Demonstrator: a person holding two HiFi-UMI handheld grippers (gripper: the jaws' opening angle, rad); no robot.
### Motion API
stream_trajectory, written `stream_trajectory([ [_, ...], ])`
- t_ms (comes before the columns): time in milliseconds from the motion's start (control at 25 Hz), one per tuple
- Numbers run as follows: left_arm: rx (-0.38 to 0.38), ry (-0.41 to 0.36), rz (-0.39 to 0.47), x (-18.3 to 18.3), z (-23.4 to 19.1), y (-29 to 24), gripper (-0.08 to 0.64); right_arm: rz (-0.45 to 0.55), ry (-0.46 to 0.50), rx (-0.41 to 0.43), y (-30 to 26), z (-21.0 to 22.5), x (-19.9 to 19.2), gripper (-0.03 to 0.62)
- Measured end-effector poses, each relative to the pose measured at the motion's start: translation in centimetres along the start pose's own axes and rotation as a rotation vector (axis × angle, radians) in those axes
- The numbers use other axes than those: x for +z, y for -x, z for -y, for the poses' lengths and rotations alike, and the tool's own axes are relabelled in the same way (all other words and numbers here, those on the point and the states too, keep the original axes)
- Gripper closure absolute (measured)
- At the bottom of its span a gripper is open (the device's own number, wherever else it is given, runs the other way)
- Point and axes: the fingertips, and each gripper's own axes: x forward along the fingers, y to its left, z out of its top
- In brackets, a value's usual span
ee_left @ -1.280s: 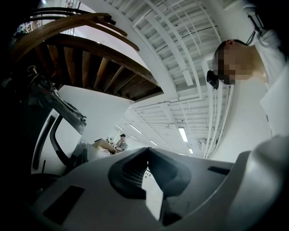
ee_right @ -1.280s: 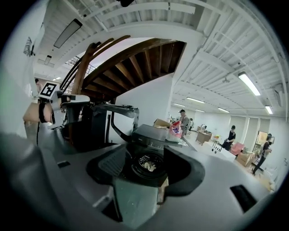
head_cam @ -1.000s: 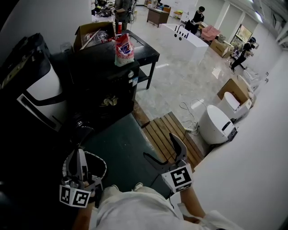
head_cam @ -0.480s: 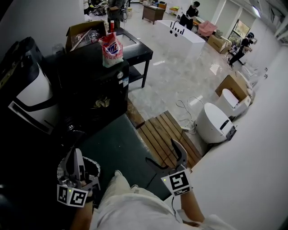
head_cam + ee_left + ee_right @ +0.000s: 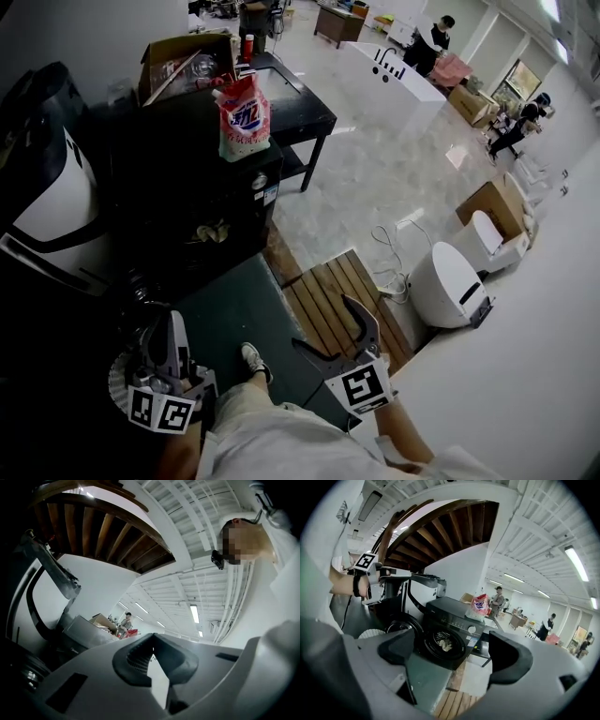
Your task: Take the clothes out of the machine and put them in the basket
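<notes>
Right claw (image 5: pixel 323 322) held wide, empty; pale crumpled clothes (image 5: pixel 443 644) seen ahead inside boxy black machine (image 5: pixel 446 609). Left claw (image 5: pixel 174 324) pressed together.

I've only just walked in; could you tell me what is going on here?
A person stands facing a black washing machine, a gripper in each hand. Its door is open and clothes lie in the drum. The right gripper has its jaws apart and empty; the left gripper, jaws together, is near the white basket. Nothing is held yet.
</notes>
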Motion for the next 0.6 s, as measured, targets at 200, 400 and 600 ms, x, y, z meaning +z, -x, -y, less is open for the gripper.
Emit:
stream_trajectory([
  [200,0.024,0.054,0.030,-0.3,-4.9,-7.8,0.546,0.003,0.054,0.028,-7.3,5.4,4.7,0.106],
  [400,0.033,0.083,0.018,-0.7,-6.6,-12.4,0.546,0.029,0.053,0.035,-11.5,8.9,5.9,0.106],
  [600,0.084,0.052,0.018,-0.4,-7.9,-15.0,0.546,0.009,0.056,0.132,-16.0,9.8,6.4,0.106],
])
